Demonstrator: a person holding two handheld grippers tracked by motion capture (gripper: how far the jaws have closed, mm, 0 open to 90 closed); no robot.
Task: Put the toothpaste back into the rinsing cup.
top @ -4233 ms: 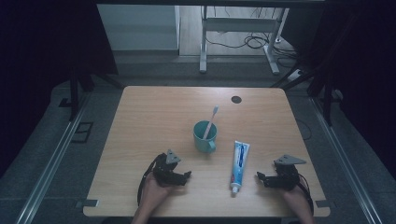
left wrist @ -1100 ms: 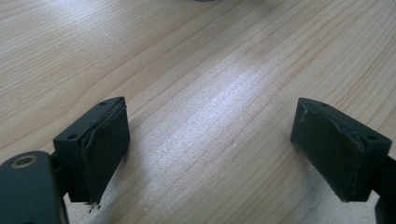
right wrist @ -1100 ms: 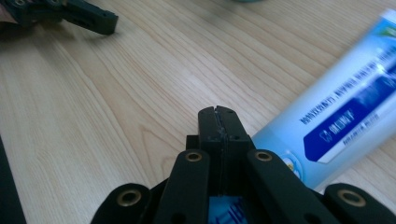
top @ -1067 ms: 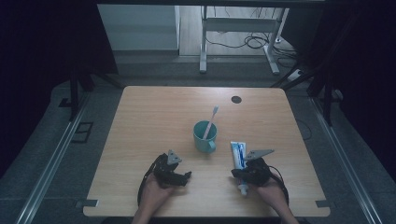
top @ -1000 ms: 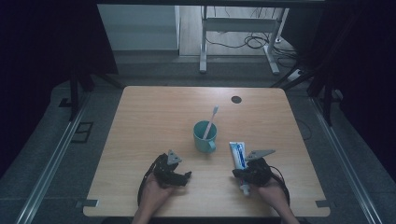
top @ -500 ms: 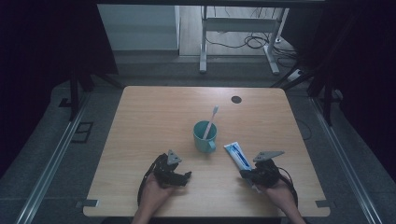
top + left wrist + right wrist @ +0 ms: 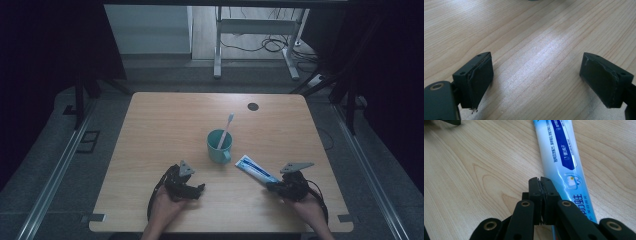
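A blue and white toothpaste tube (image 7: 255,170) lies slantwise on the wooden table (image 7: 165,125), its far end near a teal cup (image 7: 219,147) that holds a white toothbrush (image 7: 226,130). My right gripper (image 7: 271,185) sits at the tube's near end. In the right gripper view this gripper (image 7: 541,182) is shut, pads together with nothing showing between them, and the tube (image 7: 560,152) runs beside and under its right side. My left gripper (image 7: 199,189) rests on the table at the front left. It (image 7: 536,77) is open over bare wood.
A small black round hole (image 7: 253,106) marks the table's far right part. Beyond the far edge are a floor, a metal frame's legs (image 7: 217,55) and cables. A corner of the other gripper (image 7: 449,122) shows at the top left of the right gripper view.
My right gripper has shifted to the right, and the tube's near end swung right with it, so the tube now lies at a slant. The left gripper has stayed put.
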